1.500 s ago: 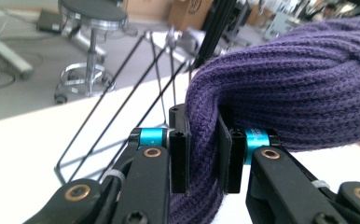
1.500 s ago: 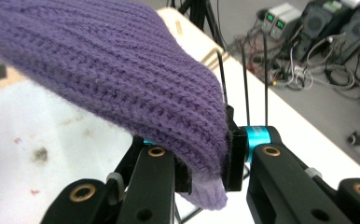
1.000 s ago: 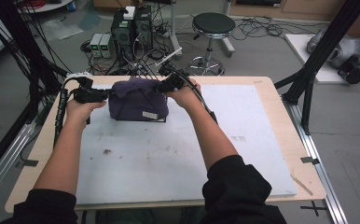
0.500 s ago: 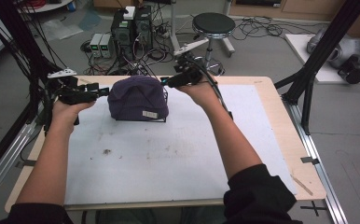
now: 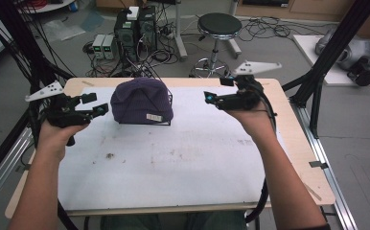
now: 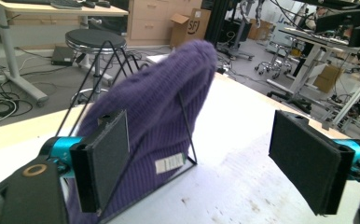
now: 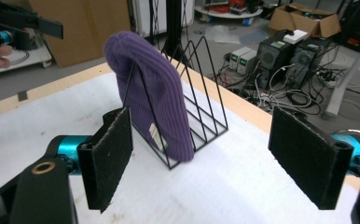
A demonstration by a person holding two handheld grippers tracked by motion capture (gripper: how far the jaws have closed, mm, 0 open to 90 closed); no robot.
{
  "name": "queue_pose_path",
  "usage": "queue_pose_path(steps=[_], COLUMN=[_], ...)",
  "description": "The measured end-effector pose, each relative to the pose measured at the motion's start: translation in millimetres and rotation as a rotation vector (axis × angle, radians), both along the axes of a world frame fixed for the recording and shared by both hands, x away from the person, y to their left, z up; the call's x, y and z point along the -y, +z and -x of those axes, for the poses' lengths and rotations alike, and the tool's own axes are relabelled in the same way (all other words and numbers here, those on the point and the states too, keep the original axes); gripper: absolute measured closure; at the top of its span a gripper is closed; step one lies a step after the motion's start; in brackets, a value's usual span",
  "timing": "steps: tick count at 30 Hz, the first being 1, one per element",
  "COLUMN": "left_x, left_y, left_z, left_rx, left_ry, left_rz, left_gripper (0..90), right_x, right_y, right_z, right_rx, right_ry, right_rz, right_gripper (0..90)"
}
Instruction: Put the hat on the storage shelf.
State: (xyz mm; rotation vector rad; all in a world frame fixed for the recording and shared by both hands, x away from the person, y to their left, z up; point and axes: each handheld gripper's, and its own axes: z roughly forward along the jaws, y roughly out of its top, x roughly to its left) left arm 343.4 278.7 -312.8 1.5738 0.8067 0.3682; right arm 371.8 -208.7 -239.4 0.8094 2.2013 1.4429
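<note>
Both grippers have drawn outward from the purple beanie [image 5: 141,100] since earlier. Left gripper [image 5: 93,104], at nine o'clock of it, and right gripper [image 5: 207,97], at three o'clock, stand wide and empty. Beanie sits draped over a black wire rack [image 7: 201,107] at the table's [image 5: 183,158] far side.

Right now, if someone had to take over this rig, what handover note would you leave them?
Left gripper: jaws open, holding nothing, just left of the hat.
Right gripper: jaws open, holding nothing, off to the hat's right with bare mat between them.
Purple knit hat: draped over the black wire rack, which stands on the white mat near the table's far edge; small label facing the person.
Done: the hat sits on the rack, touched by neither gripper.
Left: nothing obvious; perhaps check that it hangs evenly.
</note>
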Motion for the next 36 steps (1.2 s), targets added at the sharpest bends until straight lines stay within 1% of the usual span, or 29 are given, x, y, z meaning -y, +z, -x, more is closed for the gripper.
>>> queue_pose_path(steps=[3, 4, 5, 7, 8, 9, 11, 12, 13, 15, 17, 19, 20, 22, 24, 26, 27, 28, 29, 30, 33, 36], left_x=[1.9, 3.0, 3.8, 5.9, 8.1, 9.9, 14.8, 17.5, 19.3, 21.6, 22.1, 21.2, 21.1, 21.5, 22.5, 21.9, 21.5, 20.0, 18.9, 18.1, 18.4, 19.6], left_y=[-8.1, -12.0, -15.1, -20.6, -24.2, -26.1, -30.0, -32.4, -34.2, -37.6, -41.5, -44.8, -45.8, -46.2, -46.5, -48.5, -49.5, -51.4, -53.0, -54.3, -57.4, -62.8], left_z=[13.4, 19.5, 24.0, 30.8, 34.0, 35.8, 39.5, 41.4, 42.8, 45.1, 46.9, 46.0, 45.4, 45.1, 46.3, 45.8, 44.9, 43.3, 42.1, 41.3, 41.6, 42.8], left_rx=[0.006, 0.007, 0.01, 0.015, 0.014, 0.014, 0.014, 0.013, 0.007, 0.006, 0.007, 0.0, -0.005, -0.006, 0.0, -0.008, -0.011, -0.023, -0.031, -0.036, -0.036, -0.04], left_ry=[-0.008, -0.014, -0.02, -0.02, -0.022, -0.021, -0.019, -0.02, -0.02, -0.017, -0.012, -0.005, 0.003, 0.014, 0.008, 0.001, 0.004, 0.011, 0.016, 0.02, 0.027, 0.024], left_rz=[0.017, 0.012, 0.001, -0.003, 0.002, 0.001, -0.006, -0.011, -0.017, -0.029, -0.039, -0.033, -0.029, -0.036, -0.043, -0.043, -0.043, -0.045, -0.043, -0.044, -0.031, -0.038], left_gripper=[18.0, 18.0, 17.5, 16.9, 16.8, 16.2, 16.0, 16.0, 16.0, 16.0, 16.0, 16.0, 15.9, 16.0, 16.0, 16.0, 16.0, 16.0, 16.0, 16.1, 16.3, 16.3], right_x=[22.2, 26.8, 34.1, 43.8, 46.5, 50.0, 54.2, 55.2, 56.7, 57.9, 57.7, 56.4, 56.0, 55.6, 56.0, 56.6, 56.8, 56.8, 55.8, 55.2, 52.1, 50.8], right_y=[-11.1, -14.8, -21.9, -35.4, -40.9, -49.8, -63.0, -67.3, -73.9, -82.4, -88.0, -90.5, -90.7, -89.9, -88.9, -89.2, -89.9, -90.5, -91.2, -91.8, -92.8, -93.5], right_z=[19.0, 22.8, 28.5, 36.3, 38.4, 41.4, 45.1, 46.4, 48.5, 51.2, 52.7, 52.1, 51.0, 50.0, 50.7, 51.8, 51.2, 50.3, 48.6, 46.7, 44.2, 43.8], right_rx=[0.007, 0.01, 0.014, 0.018, 0.021, 0.013, 0.011, 0.014, 0.018, 0.012, 0.016, 0.006, 0.011, 0.006, 0.01, 0.014, 0.014, 0.017, 0.005, 0.004, -0.006, 0.0], right_ry=[-0.017, -0.024, -0.029, -0.036, -0.039, -0.044, -0.05, -0.052, -0.052, -0.057, -0.057, -0.054, -0.053, -0.055, -0.061, -0.065, -0.07, -0.072, -0.075, -0.077, -0.083, -0.081], right_rz=[-0.031, -0.034, -0.04, -0.059, -0.062, -0.064, -0.074, -0.072, -0.082, -0.096, -0.098, -0.097, -0.091, -0.095, -0.099, -0.097, -0.089, -0.083, -0.078, -0.076, -0.077, -0.068], right_gripper=[18.4, 16.9, 15.0, 12.9, 12.3, 12.2, 12.0, 12.0, 12.0, 11.9, 11.9, 11.9, 11.9, 11.9, 11.9, 11.9, 12.0, 11.9, 11.9, 11.8, 11.8, 11.8])
